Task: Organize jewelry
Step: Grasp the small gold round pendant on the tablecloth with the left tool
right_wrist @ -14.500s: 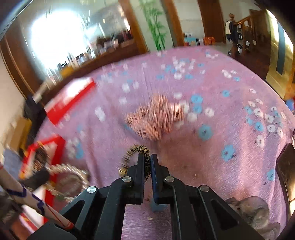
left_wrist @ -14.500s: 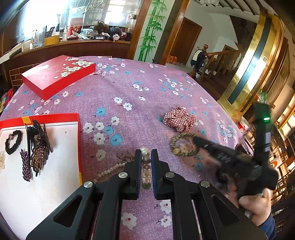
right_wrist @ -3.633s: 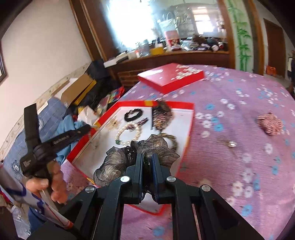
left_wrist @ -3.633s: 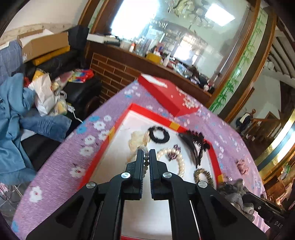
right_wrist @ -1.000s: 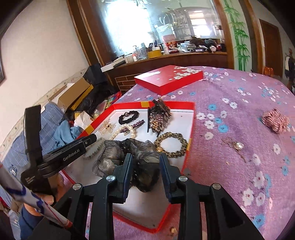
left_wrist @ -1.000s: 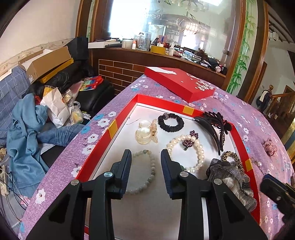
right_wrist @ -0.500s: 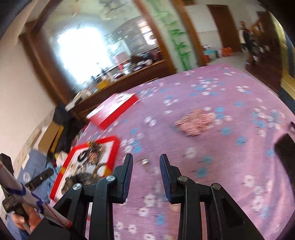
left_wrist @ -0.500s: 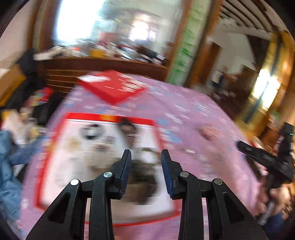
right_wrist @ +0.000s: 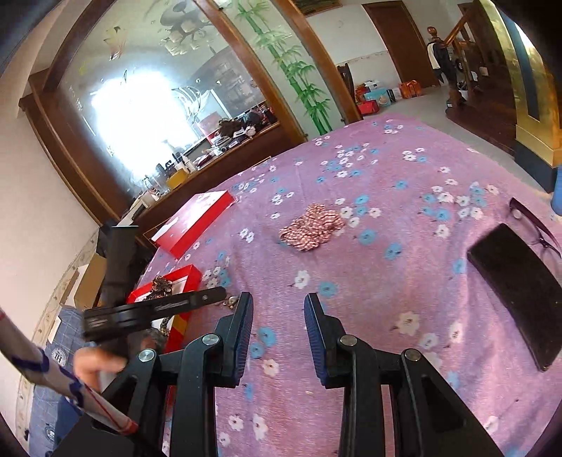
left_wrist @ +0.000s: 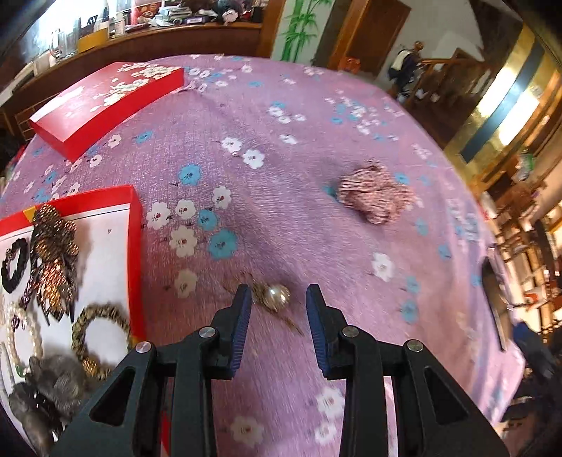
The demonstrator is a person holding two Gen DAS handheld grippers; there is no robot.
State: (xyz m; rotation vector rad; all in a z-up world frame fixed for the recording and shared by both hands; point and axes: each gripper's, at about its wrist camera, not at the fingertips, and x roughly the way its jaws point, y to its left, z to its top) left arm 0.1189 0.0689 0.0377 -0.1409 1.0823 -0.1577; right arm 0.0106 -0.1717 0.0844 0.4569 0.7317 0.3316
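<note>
My left gripper (left_wrist: pixel 277 295) is open and empty, its jaws either side of a pearl brooch (left_wrist: pixel 272 298) lying on the purple cloth; the left gripper also shows in the right wrist view (right_wrist: pixel 214 294), by the brooch (right_wrist: pixel 230 301). The red-rimmed white tray (left_wrist: pixel 135 225) at the left holds a gold bracelet (left_wrist: pixel 98 334), dark hair clips (left_wrist: pixel 52 253), a black scrunchie (left_wrist: pixel 12 260), a pearl bracelet (left_wrist: pixel 21 334) and a grey scrunchie (left_wrist: pixel 52 386). A checked red scrunchie (left_wrist: pixel 374 197) lies on the cloth (right_wrist: pixel 311 225). My right gripper (right_wrist: pixel 277 302) is open and empty above the cloth.
A red flowered box lid (left_wrist: pixel 105 102) lies at the far left of the table (right_wrist: pixel 193 221). A black phone (right_wrist: pixel 516 291) and glasses (right_wrist: pixel 537 225) lie at the right edge. A wooden counter with clutter (left_wrist: pixel 140 31) stands behind the table.
Both grippers have swung away from the tray toward the open cloth. My left gripper has come down over the pearl brooch. The grey scrunchie and green bead bracelet were let go in the tray earlier.
</note>
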